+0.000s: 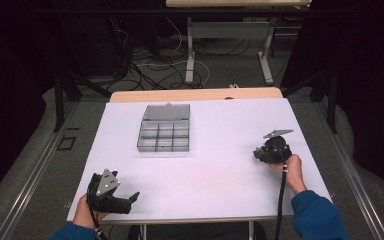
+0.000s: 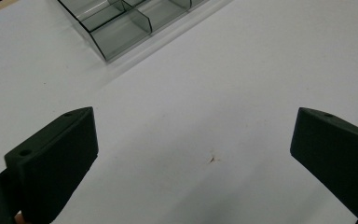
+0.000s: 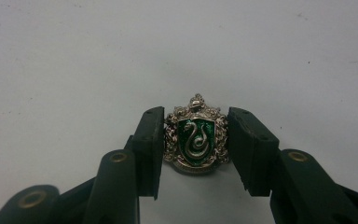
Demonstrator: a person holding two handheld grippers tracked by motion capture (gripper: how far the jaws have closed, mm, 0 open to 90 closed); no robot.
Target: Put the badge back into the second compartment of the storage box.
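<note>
1. Right claw (image 3: 196, 140) pinches a green crest badge (image 3: 196, 136) by its sides, low over the tabletop (image 1: 220, 170).
2. Compartment box (image 1: 164, 128) lies well apart, toward the far left of that claw.
3. Left claw (image 2: 193, 154) is spread, empty, nearer the box.

High view: counter (image 1: 220, 150) brightly and evenly lit from above, its white surface near washed out; the surroundings fall off to deep dark at both sides. Image soft, low in detail, with a faint purple cast on the white.

Left tool view: flat bright light, soft shadows under the two black jaws; clear box (image 2: 121, 23) carries pale reflections on its walls.

Right tool view: dimmer, greyish, grainy. Green badge (image 3: 196, 135) sharp, small highlights on its metal rim; near jaw parts slightly blurred, corners darker.
</note>
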